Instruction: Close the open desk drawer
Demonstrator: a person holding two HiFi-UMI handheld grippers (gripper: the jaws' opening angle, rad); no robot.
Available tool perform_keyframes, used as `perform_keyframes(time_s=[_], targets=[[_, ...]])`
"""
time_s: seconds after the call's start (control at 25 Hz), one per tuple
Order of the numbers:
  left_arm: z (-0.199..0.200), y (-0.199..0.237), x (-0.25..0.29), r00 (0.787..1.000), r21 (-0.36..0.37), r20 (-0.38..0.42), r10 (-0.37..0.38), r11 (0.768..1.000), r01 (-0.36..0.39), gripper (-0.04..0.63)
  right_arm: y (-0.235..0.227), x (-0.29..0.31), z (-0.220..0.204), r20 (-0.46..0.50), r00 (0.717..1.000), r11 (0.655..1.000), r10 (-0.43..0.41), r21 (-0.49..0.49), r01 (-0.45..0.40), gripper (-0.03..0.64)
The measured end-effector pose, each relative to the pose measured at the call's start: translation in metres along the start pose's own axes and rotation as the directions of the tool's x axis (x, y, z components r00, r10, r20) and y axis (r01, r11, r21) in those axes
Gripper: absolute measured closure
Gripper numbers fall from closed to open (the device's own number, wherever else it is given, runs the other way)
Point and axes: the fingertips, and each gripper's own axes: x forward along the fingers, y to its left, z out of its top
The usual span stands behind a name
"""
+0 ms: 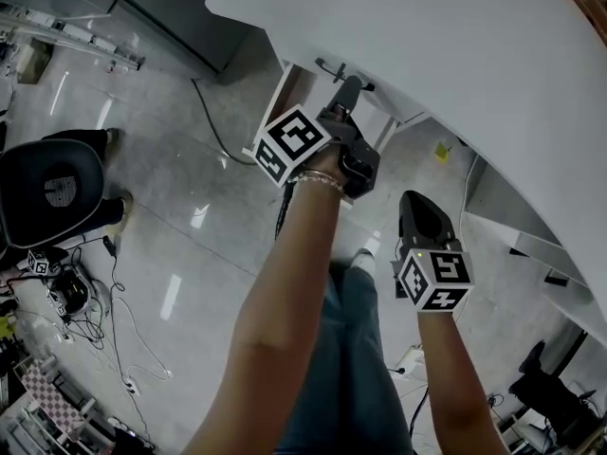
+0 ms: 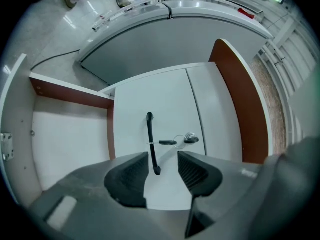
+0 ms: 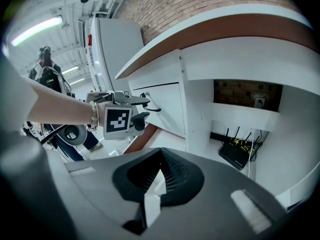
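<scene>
Judging by its rigid white panels, the drawer (image 2: 165,99) is taken to be stiff and fairly light, probably sliding on runners, so a steady push is thought enough. It is seen pulled out beneath the desk top (image 1: 455,45), directly ahead of the left gripper (image 2: 162,168). That gripper's jaws are held apart, with the lower end of the black handle (image 2: 149,134) between their tips but not clamped. The flat front beside the handle is judged the best contact, away from the key (image 2: 189,138) in the lock, which could be bent. The right gripper (image 3: 159,179) is held aside, jaws together on nothing.
</scene>
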Motion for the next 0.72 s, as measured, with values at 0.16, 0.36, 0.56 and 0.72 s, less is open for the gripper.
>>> perform_keyframes(time_s=[0.16,0.36,0.56,0.72], targets=[[0.003,0.006,-0.02,1.0,-0.006,0.014,0.012,1.0,-0.012,0.417,0.007,-0.004,-0.003,0.002,1.0,1.0,0.006,-0.007,-0.006,0.617],[0.005,0.013,-0.041,0.999,-0.006,0.028,0.018,1.0,-0.018,0.417,0.015,-0.007,-0.009,0.003,1.0,1.0,0.016,-0.017,-0.016,0.617],[0.01,0.022,-0.071,0.999,-0.005,0.047,0.025,1.0,-0.025,0.417,0.033,-0.01,-0.02,-0.01,0.999,0.999,0.037,-0.03,-0.037,0.617],[0.02,0.036,-0.095,0.996,-0.022,0.079,0.044,0.999,-0.042,0.417,0.047,-0.009,-0.03,-0.025,0.998,0.997,0.059,-0.043,-0.06,0.617]])
